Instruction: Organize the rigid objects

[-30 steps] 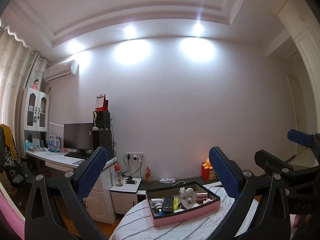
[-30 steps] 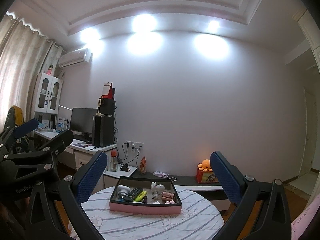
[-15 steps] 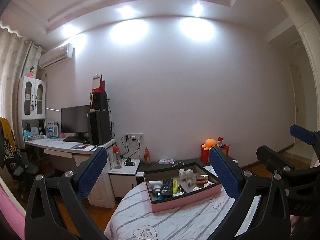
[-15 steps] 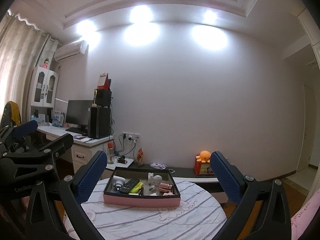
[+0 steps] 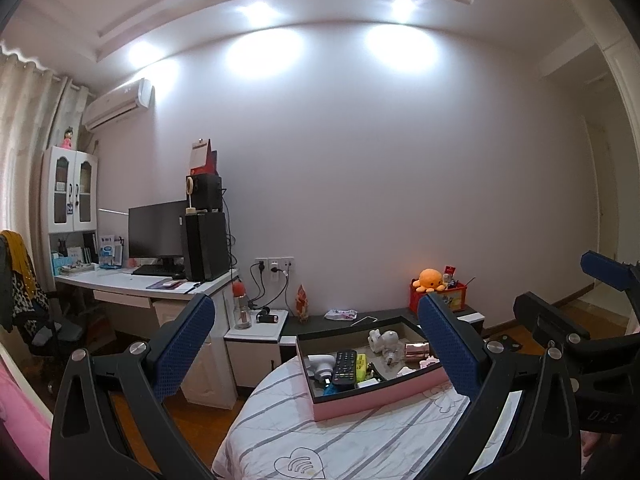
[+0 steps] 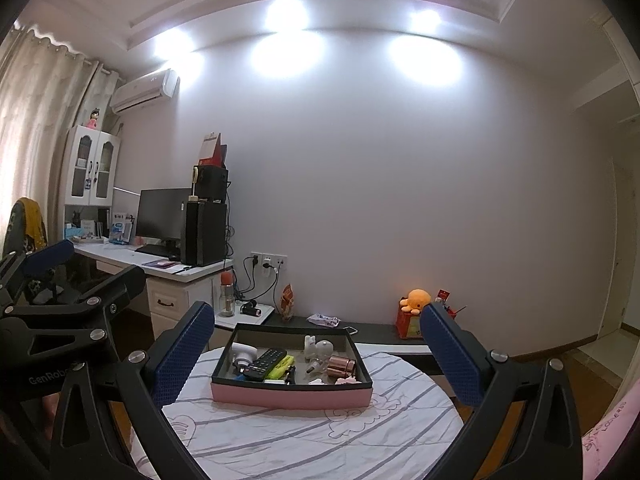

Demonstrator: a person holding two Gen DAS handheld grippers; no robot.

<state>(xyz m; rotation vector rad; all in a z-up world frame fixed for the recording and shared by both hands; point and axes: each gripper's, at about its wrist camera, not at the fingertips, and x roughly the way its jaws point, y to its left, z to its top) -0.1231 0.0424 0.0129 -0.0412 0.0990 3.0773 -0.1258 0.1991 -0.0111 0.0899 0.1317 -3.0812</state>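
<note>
Tongs: your left tongs [image 5: 316, 346] and right tongs [image 6: 316, 354] gape, empty.
Box: one pink rectangular box [image 6: 292, 396].
Remote: one black remote [image 6: 265, 364].

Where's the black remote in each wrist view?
Left wrist: remote in the pink tray, lower centre, right of the white device.
Right wrist: remote in the tray's left half, lower centre-left.
Shared landmark: orange octopus plush against the wall behind.

A home bedroom-study: computer desk [image 6: 160, 268], curtains [image 6: 36, 112], air conditioner [image 6: 146, 90], plush toy [image 6: 416, 300].
</note>
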